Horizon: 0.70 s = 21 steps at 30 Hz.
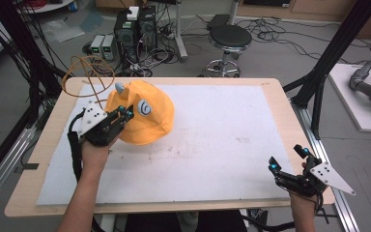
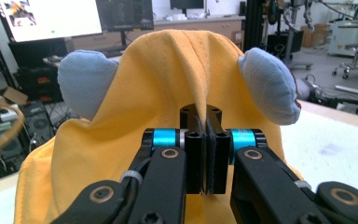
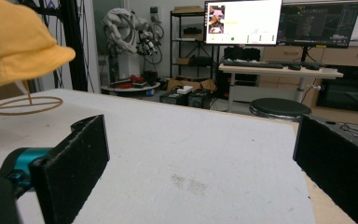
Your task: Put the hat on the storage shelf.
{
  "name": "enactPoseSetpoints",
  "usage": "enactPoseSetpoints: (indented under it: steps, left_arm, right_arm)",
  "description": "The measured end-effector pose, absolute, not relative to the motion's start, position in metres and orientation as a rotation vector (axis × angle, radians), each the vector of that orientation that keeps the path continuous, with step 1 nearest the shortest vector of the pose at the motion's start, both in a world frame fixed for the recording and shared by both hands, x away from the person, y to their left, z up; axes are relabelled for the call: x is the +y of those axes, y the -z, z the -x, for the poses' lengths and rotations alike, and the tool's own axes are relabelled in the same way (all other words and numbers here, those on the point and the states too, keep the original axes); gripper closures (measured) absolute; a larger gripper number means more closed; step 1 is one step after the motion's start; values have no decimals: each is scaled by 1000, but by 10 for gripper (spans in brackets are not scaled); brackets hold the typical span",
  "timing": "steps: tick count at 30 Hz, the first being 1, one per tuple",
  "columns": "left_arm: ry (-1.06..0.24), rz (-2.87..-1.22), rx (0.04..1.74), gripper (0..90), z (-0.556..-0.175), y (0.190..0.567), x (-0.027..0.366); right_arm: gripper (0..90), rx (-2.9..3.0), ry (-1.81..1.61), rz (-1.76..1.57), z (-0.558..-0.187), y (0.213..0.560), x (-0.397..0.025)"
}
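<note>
Setting: a robotics laboratory. Evidence: a wooden worktop (image 1: 276,92) covered by a white mat (image 1: 212,140), framed by black metal rig posts (image 1: 335,46); computer towers (image 1: 135,26) and tangled cables (image 1: 280,34) on the floor beyond the far edge; a round stool (image 1: 229,38); lit monitors (image 3: 242,21) on a desk (image 3: 279,71); a grey robot arm (image 3: 121,25) beside metal shelving (image 3: 186,39)

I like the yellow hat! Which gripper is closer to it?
The left gripper: its fingers pinch a fold of the yellow hat. The right gripper is open, far across the table's other side.
</note>
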<state>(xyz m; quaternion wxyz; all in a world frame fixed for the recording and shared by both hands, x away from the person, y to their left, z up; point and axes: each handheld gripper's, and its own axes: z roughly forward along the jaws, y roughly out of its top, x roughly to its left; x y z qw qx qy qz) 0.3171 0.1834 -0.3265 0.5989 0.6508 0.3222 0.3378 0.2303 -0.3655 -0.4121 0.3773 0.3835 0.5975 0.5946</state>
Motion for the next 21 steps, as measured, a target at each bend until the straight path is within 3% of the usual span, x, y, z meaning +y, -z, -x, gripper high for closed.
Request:
enactPoseSetpoints:
  steps: [21]
  left_arm:
    - [-944, -1376, 793, 878, -335, 240, 215]
  right_arm:
    - [32, 1530, -1528, -978, -231, 412, -365]
